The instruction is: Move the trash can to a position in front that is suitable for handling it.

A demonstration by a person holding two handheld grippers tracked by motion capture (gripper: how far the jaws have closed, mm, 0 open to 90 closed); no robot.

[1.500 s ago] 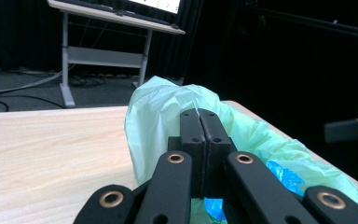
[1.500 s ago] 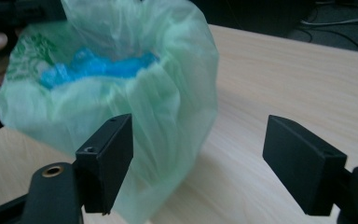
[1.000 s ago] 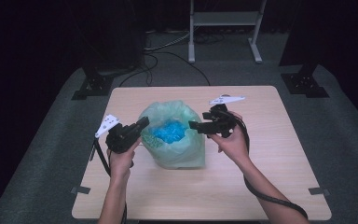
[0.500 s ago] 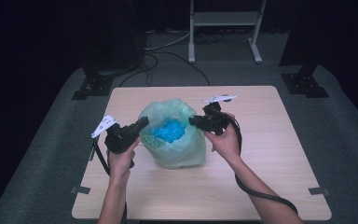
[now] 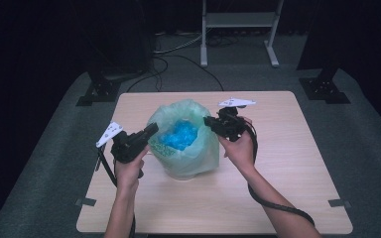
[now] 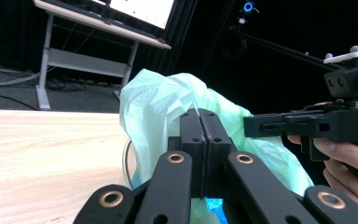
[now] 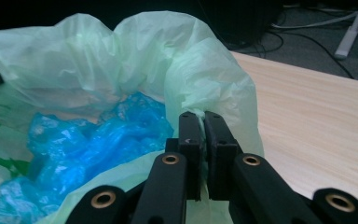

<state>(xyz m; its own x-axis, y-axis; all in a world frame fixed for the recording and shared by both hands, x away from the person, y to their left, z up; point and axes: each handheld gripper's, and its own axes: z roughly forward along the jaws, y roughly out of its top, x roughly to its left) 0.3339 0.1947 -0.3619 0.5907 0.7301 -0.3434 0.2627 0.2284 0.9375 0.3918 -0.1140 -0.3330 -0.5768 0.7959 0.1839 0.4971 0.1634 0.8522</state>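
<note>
Your left gripper (image 5: 151, 130) has its jaws pressed together on the near-left rim of the pale green bag (image 5: 191, 148), the film pinched just ahead of its tips. The bag stands between your two grippers at the middle of the table (image 5: 287, 198), its mouth open, with crumpled blue plastic (image 5: 178, 135) lying inside. Your right gripper (image 5: 209, 120) has just been closing and now pinches the rim on the opposite side. Both grips look set; judging by this, gathering or tying the mouth is what remains.
</note>
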